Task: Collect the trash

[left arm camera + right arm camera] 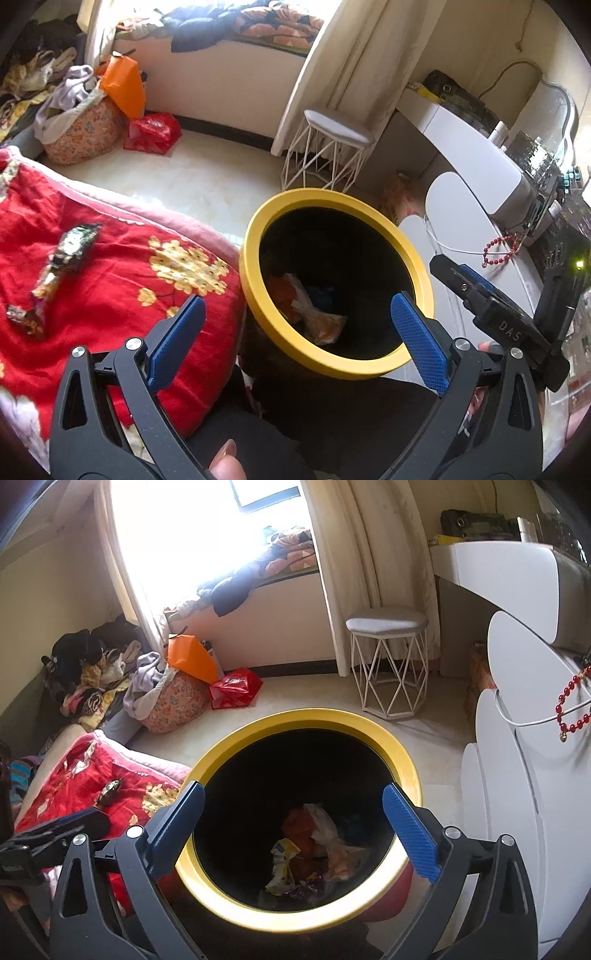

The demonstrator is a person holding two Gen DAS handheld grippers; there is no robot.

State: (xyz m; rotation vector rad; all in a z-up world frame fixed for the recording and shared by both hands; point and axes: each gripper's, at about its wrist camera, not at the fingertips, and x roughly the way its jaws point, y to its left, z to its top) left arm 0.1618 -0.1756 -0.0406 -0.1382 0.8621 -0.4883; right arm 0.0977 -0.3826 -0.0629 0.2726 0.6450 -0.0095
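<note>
On the red floral quilt (110,280) of the bed, well to the left of the bin, lies the dark crinkled foil snack wrapper (68,254) I judge to be my next pickup. Its long axis runs diagonally in the left wrist view, upper end toward the floor, lower end toward me. A second, smaller crumpled foil scrap (24,319) sits just below it. I expect both to be nearly weightless, limp and slick, so I would pinch the long wrapper across its narrow middle, pressing lightly into the soft quilt without snagging the fabric.

The round black bin with the yellow rim (369,723) stands on the floor against the bed edge, holding crumpled paper and plastic wrappers (314,853). My left tongs (295,332) are spread wide with nothing between them, hovering over the bin's near rim. My right tongs (291,827) are likewise spread and empty, aimed into the bin's mouth.

Beyond stand a white wire-frame stool (388,664) and a white dresser (517,738) with red beads (569,705).
</note>
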